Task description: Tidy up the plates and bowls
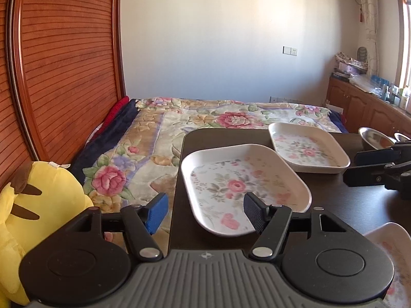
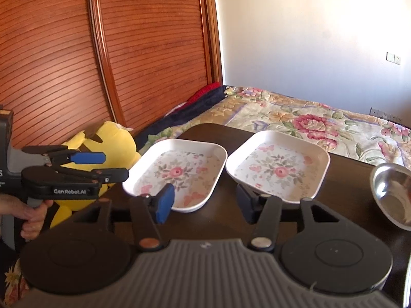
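Floral plates between both wide-open, empty grippers, left gripper marked "GenRobot.AI"

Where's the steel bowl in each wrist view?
Left wrist: steel bowl at far right, behind the right gripper.
Right wrist: steel bowl at the right edge, cut off.
Shared landmark: the floral plate just left of it.

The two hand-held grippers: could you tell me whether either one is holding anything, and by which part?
Nothing is held. The left hand-held gripper and the right hand-held gripper are both open, with nothing clamped between their fingers, above the floral plates.
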A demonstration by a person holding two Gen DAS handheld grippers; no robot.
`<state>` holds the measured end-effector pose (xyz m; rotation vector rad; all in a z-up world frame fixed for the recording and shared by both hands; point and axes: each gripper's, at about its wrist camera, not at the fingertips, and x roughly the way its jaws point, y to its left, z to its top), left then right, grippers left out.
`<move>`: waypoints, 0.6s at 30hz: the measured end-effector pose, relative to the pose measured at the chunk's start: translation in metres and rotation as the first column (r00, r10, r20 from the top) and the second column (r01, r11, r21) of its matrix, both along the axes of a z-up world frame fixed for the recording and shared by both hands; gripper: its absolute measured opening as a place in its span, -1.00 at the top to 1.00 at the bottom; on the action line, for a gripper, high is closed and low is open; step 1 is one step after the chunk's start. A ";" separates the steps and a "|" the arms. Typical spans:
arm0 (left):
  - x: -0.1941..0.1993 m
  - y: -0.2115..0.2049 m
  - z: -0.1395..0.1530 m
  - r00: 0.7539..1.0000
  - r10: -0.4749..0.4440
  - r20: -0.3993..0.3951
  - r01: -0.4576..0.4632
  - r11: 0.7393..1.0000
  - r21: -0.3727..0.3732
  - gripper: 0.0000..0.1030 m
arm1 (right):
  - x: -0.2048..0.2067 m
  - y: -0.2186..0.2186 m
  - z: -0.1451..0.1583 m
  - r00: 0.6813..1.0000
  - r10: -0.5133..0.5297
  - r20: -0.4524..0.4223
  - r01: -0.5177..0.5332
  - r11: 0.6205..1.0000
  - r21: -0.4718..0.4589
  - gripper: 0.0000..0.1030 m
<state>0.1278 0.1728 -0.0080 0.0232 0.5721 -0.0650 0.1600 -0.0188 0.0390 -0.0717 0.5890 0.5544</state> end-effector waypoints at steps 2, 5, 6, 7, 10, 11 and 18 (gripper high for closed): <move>0.007 0.002 -0.003 1.000 -0.002 -0.006 0.002 1.000 0.003 -0.32 | 0.009 0.003 -0.004 1.000 0.001 -0.026 -0.002 1.000 -0.001 -0.06; 0.017 0.005 -0.007 1.000 0.001 -0.018 -0.001 1.000 -0.003 -0.17 | 0.020 0.008 -0.009 0.998 0.005 -0.059 -0.005 1.000 -0.007 -0.06; 0.021 0.006 -0.008 1.000 0.000 -0.023 0.000 1.000 -0.006 -0.12 | 0.024 0.009 -0.011 0.998 0.008 -0.068 -0.009 1.000 -0.009 -0.06; 0.025 0.007 -0.008 1.000 -0.002 -0.026 0.002 1.000 -0.007 -0.09 | 0.027 0.010 -0.012 0.997 0.012 -0.077 -0.013 1.000 -0.010 -0.06; 0.035 0.008 -0.011 0.999 -0.004 -0.037 0.003 1.000 -0.003 0.07 | 0.038 0.012 -0.016 0.994 0.015 -0.109 -0.015 1.000 -0.001 -0.06; 0.038 0.009 -0.013 0.999 -0.005 -0.044 0.005 1.000 0.000 0.23 | 0.042 0.013 -0.018 0.992 0.016 -0.121 -0.015 1.000 0.004 -0.01; 0.052 0.012 -0.021 0.997 -0.009 -0.074 0.010 1.000 0.007 0.44 | 0.060 0.021 -0.029 0.983 0.028 -0.180 -0.031 0.999 -0.013 0.33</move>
